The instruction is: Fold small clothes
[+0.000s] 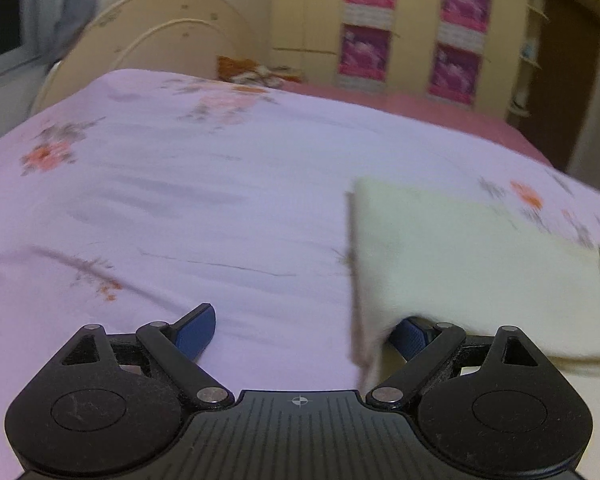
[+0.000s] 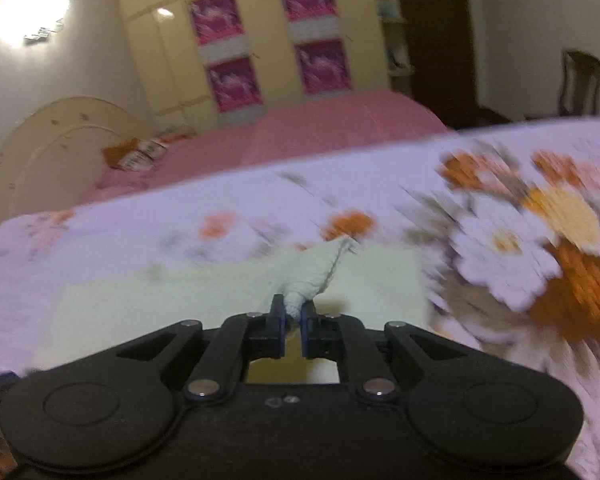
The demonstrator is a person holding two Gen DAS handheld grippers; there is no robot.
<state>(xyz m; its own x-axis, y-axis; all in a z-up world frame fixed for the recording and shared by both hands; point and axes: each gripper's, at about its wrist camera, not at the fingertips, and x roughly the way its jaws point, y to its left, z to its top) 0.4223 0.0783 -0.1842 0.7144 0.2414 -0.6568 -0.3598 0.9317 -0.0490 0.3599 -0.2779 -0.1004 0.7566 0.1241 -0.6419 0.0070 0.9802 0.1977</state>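
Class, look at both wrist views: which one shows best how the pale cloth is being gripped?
The right wrist view. There the right gripper is shut on a bunched fold of the pale cloth, dead centre. The left wrist view shows only the cloth's blurred flat edge draped over one finger of the open left gripper, not pinched.

Right gripper (image 2: 293, 314) fingers (image 2: 277, 316) pinched on cream cloth (image 2: 228, 300) over floral bedsheet (image 2: 100, 232).
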